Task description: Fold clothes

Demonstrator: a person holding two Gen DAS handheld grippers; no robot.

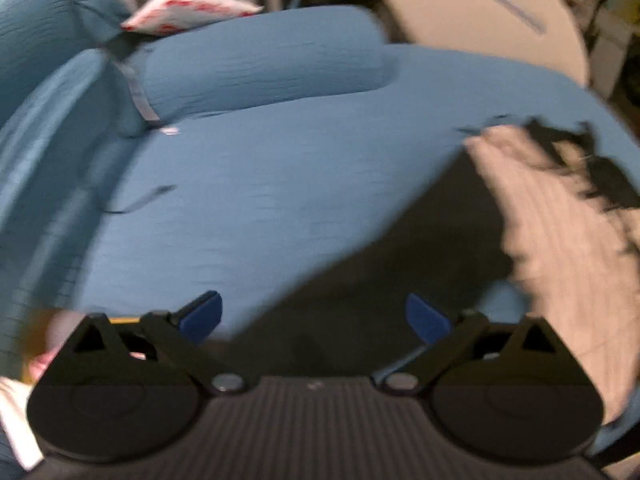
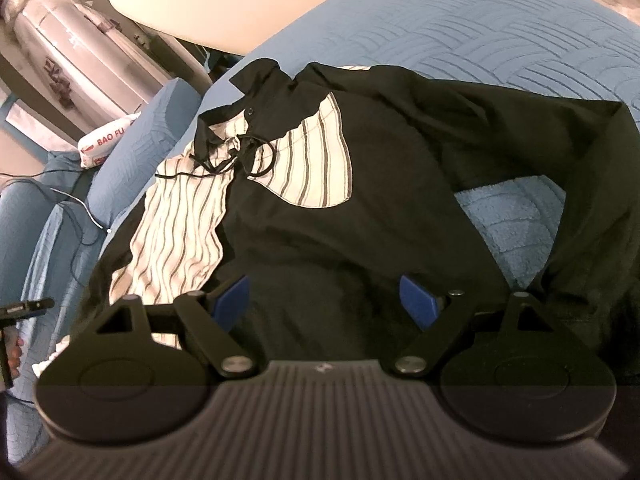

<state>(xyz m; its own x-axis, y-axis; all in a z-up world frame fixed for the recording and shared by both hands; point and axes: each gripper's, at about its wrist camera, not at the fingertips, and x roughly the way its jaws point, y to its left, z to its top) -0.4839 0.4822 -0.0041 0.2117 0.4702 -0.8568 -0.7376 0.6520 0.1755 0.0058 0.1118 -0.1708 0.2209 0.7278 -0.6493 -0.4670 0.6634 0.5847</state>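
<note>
Hovering with blue pads spread wide and nothing pinched, the right gripper (image 2: 326, 300) hangs over the black garment (image 2: 360, 200) with striped lining (image 2: 316, 160), which lies crumpled on the blue quilted bedspread (image 2: 480, 32). The left gripper (image 1: 314, 316), equally spread, hangs at the garment's left edge in a blurred view. Folding seems barely begun; next, each should pinch an edge. Beyond the garment are a pillow (image 1: 260, 68) and a pale headboard (image 2: 192, 0).
</note>
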